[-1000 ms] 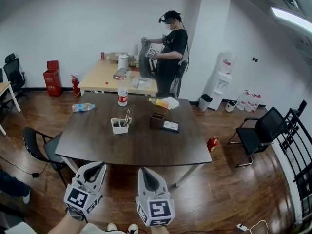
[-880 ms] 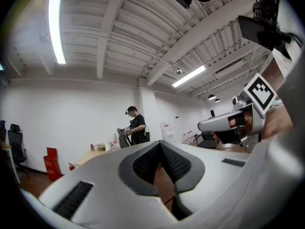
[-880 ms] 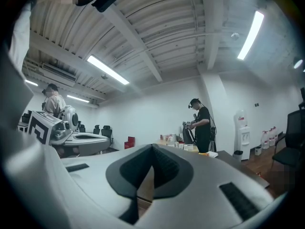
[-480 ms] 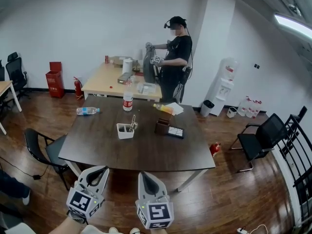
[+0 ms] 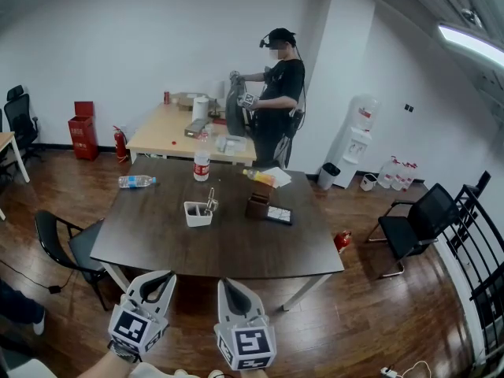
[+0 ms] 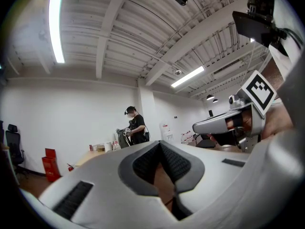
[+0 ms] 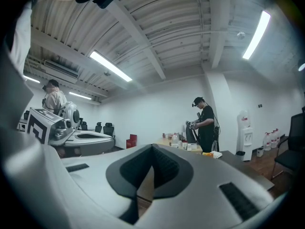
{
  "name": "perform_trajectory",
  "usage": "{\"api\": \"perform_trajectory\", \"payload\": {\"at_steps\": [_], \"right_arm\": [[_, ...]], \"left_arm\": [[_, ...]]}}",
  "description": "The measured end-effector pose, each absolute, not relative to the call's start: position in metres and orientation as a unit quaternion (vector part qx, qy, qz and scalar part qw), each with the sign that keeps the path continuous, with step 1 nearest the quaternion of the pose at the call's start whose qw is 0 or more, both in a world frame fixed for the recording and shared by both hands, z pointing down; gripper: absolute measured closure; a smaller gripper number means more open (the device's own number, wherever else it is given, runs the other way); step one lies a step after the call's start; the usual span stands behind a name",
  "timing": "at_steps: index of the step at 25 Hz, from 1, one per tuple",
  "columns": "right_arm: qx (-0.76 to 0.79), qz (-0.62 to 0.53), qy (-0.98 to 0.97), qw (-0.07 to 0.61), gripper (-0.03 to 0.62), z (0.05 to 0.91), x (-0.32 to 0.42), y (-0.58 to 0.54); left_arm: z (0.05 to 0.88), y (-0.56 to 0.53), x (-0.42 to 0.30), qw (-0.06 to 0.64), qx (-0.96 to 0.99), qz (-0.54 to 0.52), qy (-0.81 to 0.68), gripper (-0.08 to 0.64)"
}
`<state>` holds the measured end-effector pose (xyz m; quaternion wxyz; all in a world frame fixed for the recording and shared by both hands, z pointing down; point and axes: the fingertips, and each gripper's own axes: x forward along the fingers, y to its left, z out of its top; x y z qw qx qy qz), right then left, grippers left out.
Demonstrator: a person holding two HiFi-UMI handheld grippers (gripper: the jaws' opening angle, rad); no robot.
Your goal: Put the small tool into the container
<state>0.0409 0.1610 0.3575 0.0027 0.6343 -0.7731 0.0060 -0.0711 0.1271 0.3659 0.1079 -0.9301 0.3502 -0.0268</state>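
A white container (image 5: 195,214) stands on the dark table (image 5: 236,250), left of its middle. A small metallic tool (image 5: 209,202) sticks up from the container's right side. My left gripper (image 5: 159,277) and right gripper (image 5: 227,285) hang side by side below the table's near edge, far from the container. Both are shut with nothing between their fingers. In the left gripper view the left gripper (image 6: 161,148) points up toward the room, and in the right gripper view the right gripper (image 7: 152,151) does the same.
On the table are a brown box (image 5: 256,205), a flat dark tablet (image 5: 277,215), an upright bottle (image 5: 201,164) and a lying bottle (image 5: 136,181). A black chair (image 5: 67,246) stands at the table's left. A person (image 5: 276,93) works at the far bench.
The view has shifted a little, so the table sits slightly lower and further left. Both grippers stay low and shut, side by side.
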Motion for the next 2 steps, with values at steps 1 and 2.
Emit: {"api": "perform_trajectory", "payload": {"at_steps": [1,2], "right_arm": [[0.634,0.006,-0.773,0.003,0.612,0.3586,0.0407,0.1605],[0.634,0.007,-0.773,0.003,0.612,0.3596,0.0405,0.16]], "left_arm": [[0.3674,0.1267,-0.0706,0.11,-0.929,-0.028,0.352,0.565],[0.3688,0.1262,-0.0702,0.112,-0.928,-0.03,0.354,0.565]]}}
